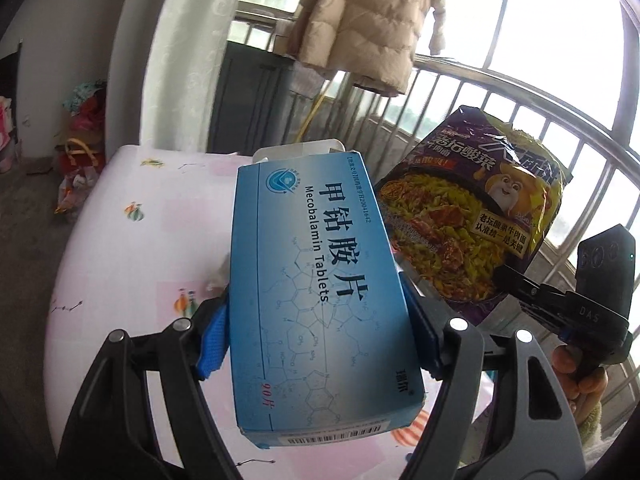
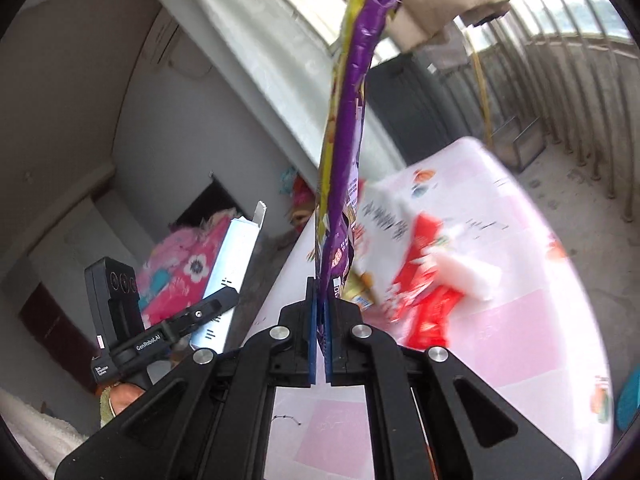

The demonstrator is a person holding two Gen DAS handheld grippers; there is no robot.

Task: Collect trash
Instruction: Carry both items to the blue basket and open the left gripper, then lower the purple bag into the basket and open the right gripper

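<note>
My left gripper [image 1: 316, 312] is shut on a blue Mecobalamin tablet box [image 1: 316, 280] and holds it above the table; the box's top flap is open. My right gripper [image 2: 320, 304] is shut on the lower edge of a purple and yellow instant noodle wrapper [image 2: 352, 92], which stands up edge-on. The wrapper's printed face [image 1: 472, 216] and the right gripper [image 1: 520, 286] show at the right of the left wrist view. In the right wrist view the left gripper [image 2: 216, 308] and the box [image 2: 232, 264] are at the left. A red and white wrapper [image 2: 424, 280] and a white wad [image 2: 468, 272] lie on the table.
The table has a white and pink patterned cloth [image 1: 152, 216], also seen in the right wrist view [image 2: 520, 340]. A metal railing [image 1: 540, 128] and a hanging beige jacket [image 1: 368, 20] are behind it. Bags and colourful clutter [image 1: 80, 152] lie on the floor at the left.
</note>
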